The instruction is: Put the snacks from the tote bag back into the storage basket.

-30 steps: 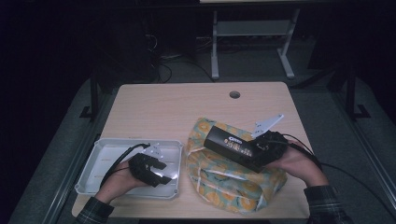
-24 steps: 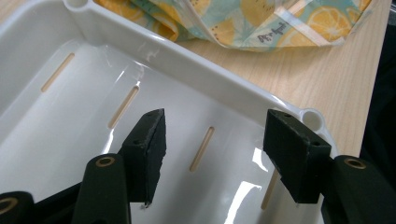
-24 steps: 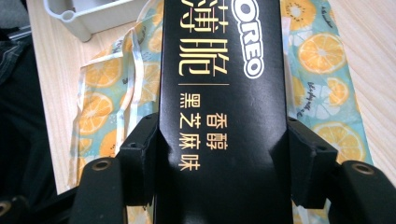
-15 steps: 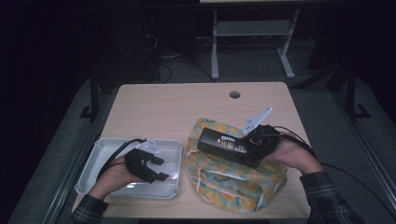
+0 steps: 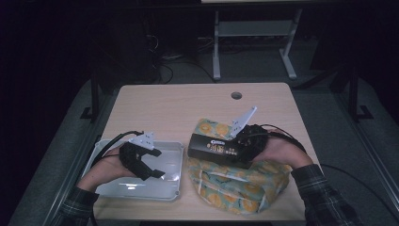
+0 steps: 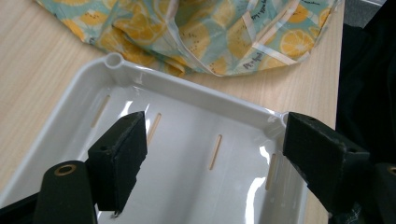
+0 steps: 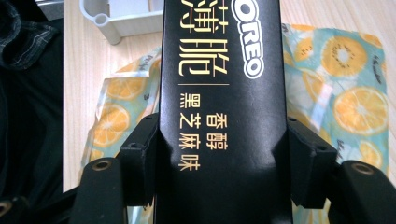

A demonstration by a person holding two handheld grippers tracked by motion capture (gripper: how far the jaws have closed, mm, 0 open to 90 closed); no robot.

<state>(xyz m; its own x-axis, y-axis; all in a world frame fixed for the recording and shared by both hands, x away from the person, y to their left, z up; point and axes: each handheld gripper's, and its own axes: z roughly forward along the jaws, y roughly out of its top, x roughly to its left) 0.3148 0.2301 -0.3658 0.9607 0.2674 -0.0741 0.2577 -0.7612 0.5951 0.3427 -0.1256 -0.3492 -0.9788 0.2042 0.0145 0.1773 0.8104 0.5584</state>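
Holding one black box (image 5: 217, 147) over one bag (image 5: 237, 186), your right gripper (image 5: 244, 143) clamps it; your left gripper (image 5: 157, 173), jaws just opened wide and empty, hovers over one tray (image 5: 176, 147).

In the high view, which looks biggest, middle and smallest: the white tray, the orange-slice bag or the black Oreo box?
1. Wrinkled fabric bag printed with orange slices, a bit bigger than the tray, but close.
2. White plastic rectangular tray.
3. Long black cardboard Oreo box, clearly smallest.

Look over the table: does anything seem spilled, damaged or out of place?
Nothing spilled or damaged. The fruit-print bag lies crumpled, the white tray sits square, and the right gripper holds the black Oreo box level.
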